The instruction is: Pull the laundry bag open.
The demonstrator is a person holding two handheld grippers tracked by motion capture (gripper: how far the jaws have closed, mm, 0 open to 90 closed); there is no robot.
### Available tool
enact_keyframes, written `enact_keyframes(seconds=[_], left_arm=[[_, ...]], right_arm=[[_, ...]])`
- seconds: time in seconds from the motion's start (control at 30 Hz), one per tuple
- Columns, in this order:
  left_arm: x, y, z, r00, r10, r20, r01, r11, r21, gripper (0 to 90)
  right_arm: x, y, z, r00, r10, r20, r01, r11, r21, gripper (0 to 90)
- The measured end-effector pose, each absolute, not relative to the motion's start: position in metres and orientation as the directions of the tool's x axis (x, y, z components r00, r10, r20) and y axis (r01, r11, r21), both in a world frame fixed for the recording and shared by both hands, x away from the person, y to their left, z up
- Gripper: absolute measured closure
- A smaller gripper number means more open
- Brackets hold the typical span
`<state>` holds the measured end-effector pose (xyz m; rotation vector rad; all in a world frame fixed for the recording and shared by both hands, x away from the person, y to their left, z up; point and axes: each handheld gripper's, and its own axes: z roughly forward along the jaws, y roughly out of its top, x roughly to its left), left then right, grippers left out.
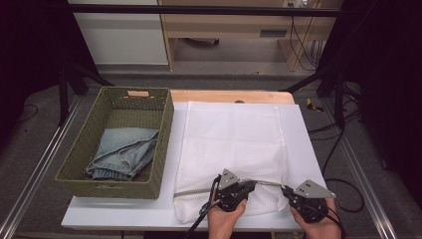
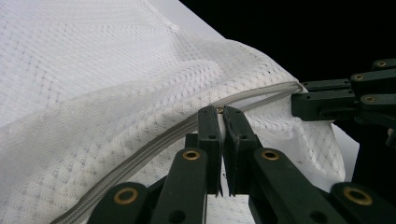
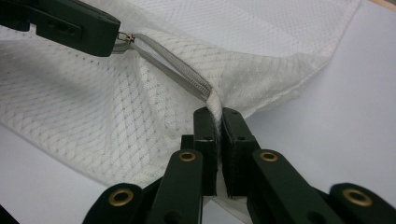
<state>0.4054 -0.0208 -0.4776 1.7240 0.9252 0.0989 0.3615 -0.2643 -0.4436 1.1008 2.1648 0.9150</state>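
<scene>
Mesh bag [image 1: 231, 144] | zipper [image 3: 173, 65] edge pinched by both grippers | basket [image 1: 164, 144] beside

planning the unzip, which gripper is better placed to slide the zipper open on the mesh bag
Left. The left gripper is shut on the zipper pull, so it could likely slide it along the grey zipper. The right gripper pinches the mesh laundry bag at the zipper's end, anchoring it.

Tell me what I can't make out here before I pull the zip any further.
- Inside of the mesh bag: hidden by its own fabric in all three views.
- Zip pull: covered by the left gripper in the left gripper view; a small metal bit shows at its tip in the right gripper view.
- Bag corner: swallowed between the jaws of the right gripper.
- Jeans in the basket: underside hidden by their own folds, high view.
</scene>
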Motion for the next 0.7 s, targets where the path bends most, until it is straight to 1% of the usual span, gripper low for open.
enact_keyframes(seconds=[0.7], left_arm=[[0.406, -0.002, -0.477, 0.667, 0.646, -0.371, 0.527, -0.057, 0.848, 86.6]], right_arm=[[0.362, -0.264, -0.444, -0.515, 0.843, -0.156, 0.481, 0.435, 0.761, 86.0]])
